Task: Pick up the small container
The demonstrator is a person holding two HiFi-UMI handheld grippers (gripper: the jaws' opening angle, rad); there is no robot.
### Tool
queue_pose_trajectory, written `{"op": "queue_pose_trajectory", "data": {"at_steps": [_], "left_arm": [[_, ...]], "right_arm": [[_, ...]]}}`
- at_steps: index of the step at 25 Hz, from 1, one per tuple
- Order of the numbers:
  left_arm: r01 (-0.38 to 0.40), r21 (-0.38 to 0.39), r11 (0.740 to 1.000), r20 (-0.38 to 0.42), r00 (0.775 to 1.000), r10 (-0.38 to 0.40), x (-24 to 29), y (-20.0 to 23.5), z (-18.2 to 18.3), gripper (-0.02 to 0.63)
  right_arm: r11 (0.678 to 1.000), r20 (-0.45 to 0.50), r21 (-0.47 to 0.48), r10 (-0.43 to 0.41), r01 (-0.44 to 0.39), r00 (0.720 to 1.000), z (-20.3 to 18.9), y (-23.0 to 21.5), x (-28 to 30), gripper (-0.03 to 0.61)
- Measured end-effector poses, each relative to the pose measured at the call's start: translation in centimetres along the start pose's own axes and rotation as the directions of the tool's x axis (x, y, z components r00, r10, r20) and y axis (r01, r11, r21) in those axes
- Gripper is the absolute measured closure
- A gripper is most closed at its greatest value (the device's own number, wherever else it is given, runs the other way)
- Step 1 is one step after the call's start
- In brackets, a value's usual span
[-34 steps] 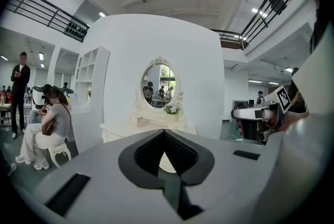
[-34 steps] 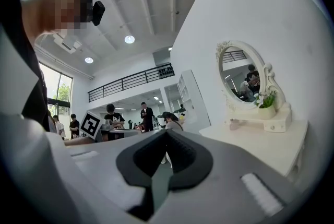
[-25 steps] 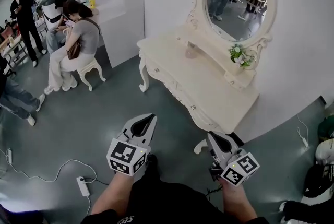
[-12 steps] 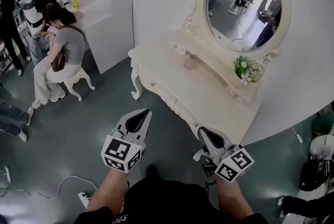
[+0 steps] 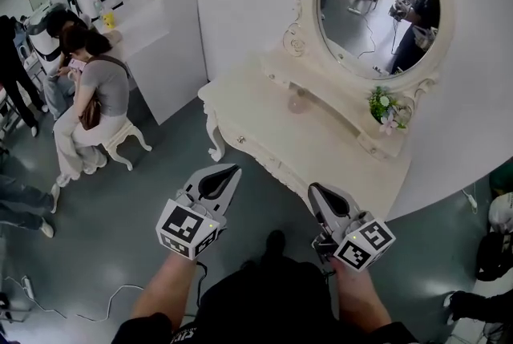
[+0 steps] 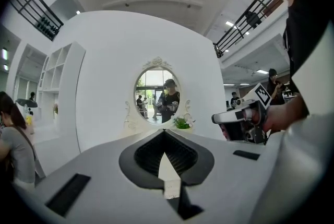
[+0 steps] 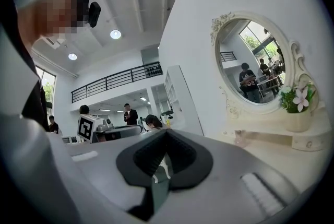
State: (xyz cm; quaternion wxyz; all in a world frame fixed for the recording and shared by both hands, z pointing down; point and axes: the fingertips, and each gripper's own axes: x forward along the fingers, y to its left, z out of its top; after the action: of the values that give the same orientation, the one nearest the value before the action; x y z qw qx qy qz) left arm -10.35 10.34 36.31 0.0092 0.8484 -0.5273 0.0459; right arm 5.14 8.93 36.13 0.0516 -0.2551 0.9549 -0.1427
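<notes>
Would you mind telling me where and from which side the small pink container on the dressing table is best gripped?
Probably across its body, jaws either side, coming in level from the table's open front edge: the small container stands on the dressing table, with the mirror shelf close behind it. Its exact shape is too small to tell.

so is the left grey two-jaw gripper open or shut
Shut and empty: on the left grey two-jaw gripper the dark jaws meet at the tip, nothing between them.
</notes>
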Motion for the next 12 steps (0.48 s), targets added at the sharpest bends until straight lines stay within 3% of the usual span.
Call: {"op": "queue_pose_trajectory", "data": {"at_steps": [5,12], "left_arm": [[-0.033,-0.106,0.994,-0.045,0.999,0.028,3.0,2.7,-1.3,0.611],[-0.072,-0.158,0.985,-0.100,0.993,0.057,8.4,7.4,-3.6,0.611]], "right_arm": [[1.000,-0.011,0.025,-0.007,0.008,1.000,-0.5,-3.1,2.4,0.568],[0.998,-0.031,0.056,0.020,-0.018,0.999,-0.2,-8.4,7.4,0.568]]}}
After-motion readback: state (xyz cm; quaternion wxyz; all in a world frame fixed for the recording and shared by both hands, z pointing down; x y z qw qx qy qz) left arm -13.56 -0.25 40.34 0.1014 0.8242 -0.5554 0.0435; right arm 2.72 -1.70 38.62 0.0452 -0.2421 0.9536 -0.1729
